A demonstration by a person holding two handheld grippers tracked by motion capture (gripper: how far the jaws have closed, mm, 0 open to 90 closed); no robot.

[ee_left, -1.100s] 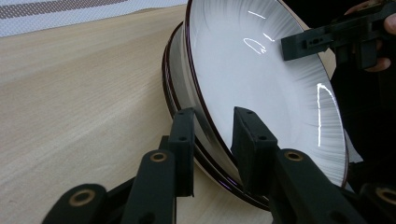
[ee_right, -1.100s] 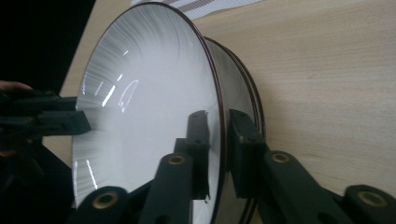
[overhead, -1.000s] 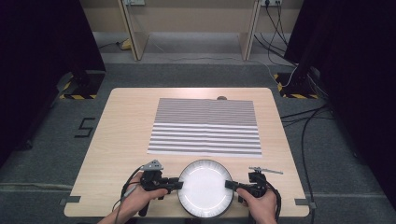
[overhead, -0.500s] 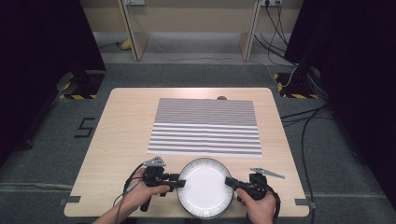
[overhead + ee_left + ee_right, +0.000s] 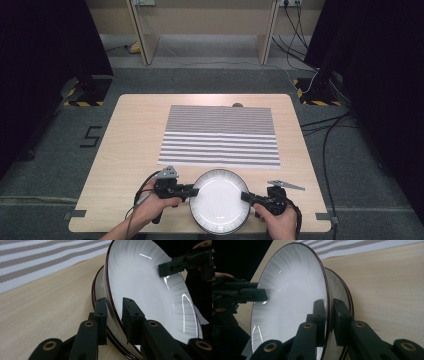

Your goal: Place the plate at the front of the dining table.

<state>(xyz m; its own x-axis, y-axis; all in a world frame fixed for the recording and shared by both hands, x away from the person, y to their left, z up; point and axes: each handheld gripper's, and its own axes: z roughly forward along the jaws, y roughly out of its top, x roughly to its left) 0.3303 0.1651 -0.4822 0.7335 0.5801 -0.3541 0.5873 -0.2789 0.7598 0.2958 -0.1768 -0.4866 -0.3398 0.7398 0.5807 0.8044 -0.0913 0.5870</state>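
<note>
Glossy white glazed plate [image 5: 150, 290], ceramic by the look of it, with fine radial ribbing toward a thin dark rim and bright glints of light; beneath it a second plate [image 5: 98, 282] of the same finish. Matt black jaws on left gripper [image 5: 113, 311] and right gripper [image 5: 329, 315], probably plastic, with brass-coloured rivets. Pale, smooth, matt wood-grain table [image 5: 135, 130]; striped mat [image 5: 220, 135] dull, perhaps woven cloth.

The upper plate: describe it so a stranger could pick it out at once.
On the wooden table, nearer the person than the striped mat, sit two white plates. The upper plate, gripped at its dark rim by both grippers, is tilted above the lower plate beneath it.
</note>
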